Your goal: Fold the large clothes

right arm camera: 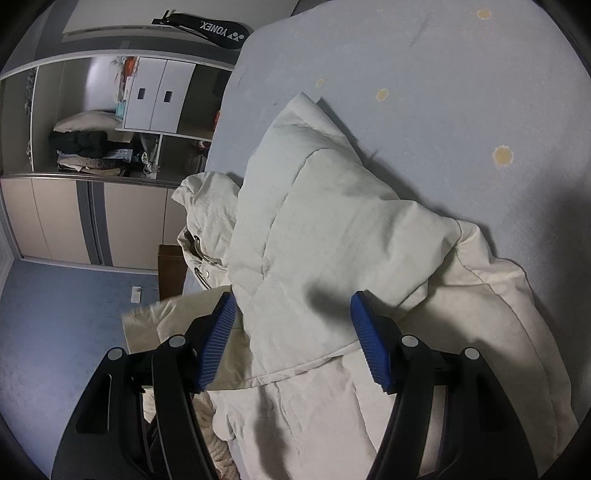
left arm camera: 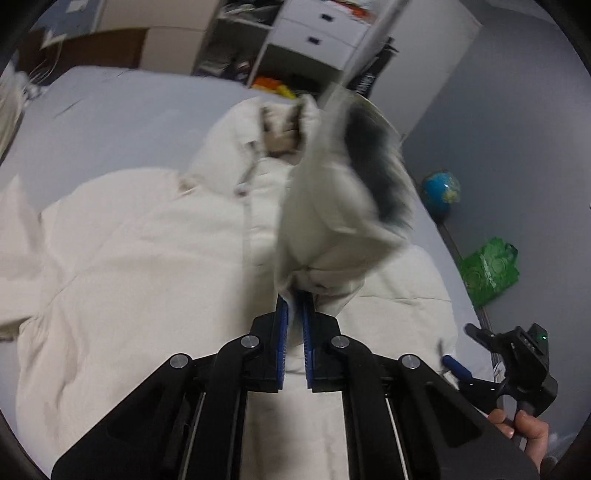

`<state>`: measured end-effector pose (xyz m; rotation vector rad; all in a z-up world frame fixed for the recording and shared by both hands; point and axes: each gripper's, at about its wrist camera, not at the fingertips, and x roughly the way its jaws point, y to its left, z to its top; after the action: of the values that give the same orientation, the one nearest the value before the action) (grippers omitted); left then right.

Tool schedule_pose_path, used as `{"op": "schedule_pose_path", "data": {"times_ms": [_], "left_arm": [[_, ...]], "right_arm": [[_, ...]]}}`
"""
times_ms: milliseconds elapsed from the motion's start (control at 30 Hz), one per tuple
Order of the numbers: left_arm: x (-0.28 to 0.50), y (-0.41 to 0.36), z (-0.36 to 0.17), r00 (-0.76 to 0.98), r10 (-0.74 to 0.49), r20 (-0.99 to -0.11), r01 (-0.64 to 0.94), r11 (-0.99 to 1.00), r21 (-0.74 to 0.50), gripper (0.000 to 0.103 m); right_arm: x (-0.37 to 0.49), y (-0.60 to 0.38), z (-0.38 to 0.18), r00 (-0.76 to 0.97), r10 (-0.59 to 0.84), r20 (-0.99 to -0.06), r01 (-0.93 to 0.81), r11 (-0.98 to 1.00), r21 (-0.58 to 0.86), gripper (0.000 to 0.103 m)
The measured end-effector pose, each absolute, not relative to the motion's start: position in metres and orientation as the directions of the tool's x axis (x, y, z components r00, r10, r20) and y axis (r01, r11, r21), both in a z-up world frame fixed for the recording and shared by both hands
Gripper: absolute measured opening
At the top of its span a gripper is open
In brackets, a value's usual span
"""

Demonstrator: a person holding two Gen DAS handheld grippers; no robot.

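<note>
A large cream padded coat [left arm camera: 147, 258] lies spread on a bed with a pale blue sheet [left arm camera: 110, 110]. My left gripper [left arm camera: 295, 299] is shut on a fold of the coat, and a lifted part with dark fur trim [left arm camera: 376, 173] hangs blurred above its blue pads. In the right wrist view the coat [right arm camera: 332, 221] is bunched, with a puffy sleeve folded across it. My right gripper [right arm camera: 291, 310] stands open just over that fold, its pads wide apart. The right gripper [left arm camera: 480, 354] also shows at the lower right of the left wrist view, held by a hand [left arm camera: 524, 428].
Beyond the bed stands a wardrobe with white drawers [left arm camera: 314, 33] and open shelves of clothes [right arm camera: 92, 147]. A globe [left arm camera: 441, 190] and a green bag [left arm camera: 491, 269] sit on the floor beside the bed. A black racket bag [right arm camera: 210, 29] lies on top of the wardrobe.
</note>
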<state>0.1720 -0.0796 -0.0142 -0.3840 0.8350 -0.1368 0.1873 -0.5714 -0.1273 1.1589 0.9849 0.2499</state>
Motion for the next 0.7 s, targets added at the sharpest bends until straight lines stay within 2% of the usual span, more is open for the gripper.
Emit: {"op": "schedule_pose_path", "data": {"times_ms": [267,400,467,533,567,700], "left_arm": [[0.165,-0.062,-0.038,0.634,-0.256,-0.730,-0.056,0.926,-0.373,0.008],[0.167,-0.045,-0.053,0.595,-0.268,-0.757,-0.112,0.906,-0.409,0.011],[0.168,-0.034,-0.060,0.571,-0.267,-0.776,-0.159,0.892,-0.424,0.022],[0.169,-0.023,-0.068,0.553,-0.252,-0.794,-0.237,0.866,-0.440,0.058],[0.167,-0.015,-0.072,0.562,-0.250,-0.788,-0.263,0.850,-0.457,0.067],[0.171,-0.001,-0.085,0.575,-0.324,-0.751,-0.286,0.780,-0.556,0.068]], "right_arm": [[0.187,-0.573,-0.130,0.579,0.623,-0.525,0.313,0.425,0.849,0.061],[0.186,-0.576,-0.128,0.584,0.615,-0.530,0.309,0.436,0.845,0.061],[0.186,-0.577,-0.127,0.582,0.616,-0.531,0.308,0.437,0.845,0.061],[0.186,-0.576,-0.128,0.581,0.618,-0.530,0.308,0.436,0.846,0.063],[0.186,-0.576,-0.128,0.581,0.619,-0.528,0.307,0.434,0.847,0.063],[0.186,-0.576,-0.127,0.581,0.618,-0.529,0.305,0.438,0.846,0.063]]}}
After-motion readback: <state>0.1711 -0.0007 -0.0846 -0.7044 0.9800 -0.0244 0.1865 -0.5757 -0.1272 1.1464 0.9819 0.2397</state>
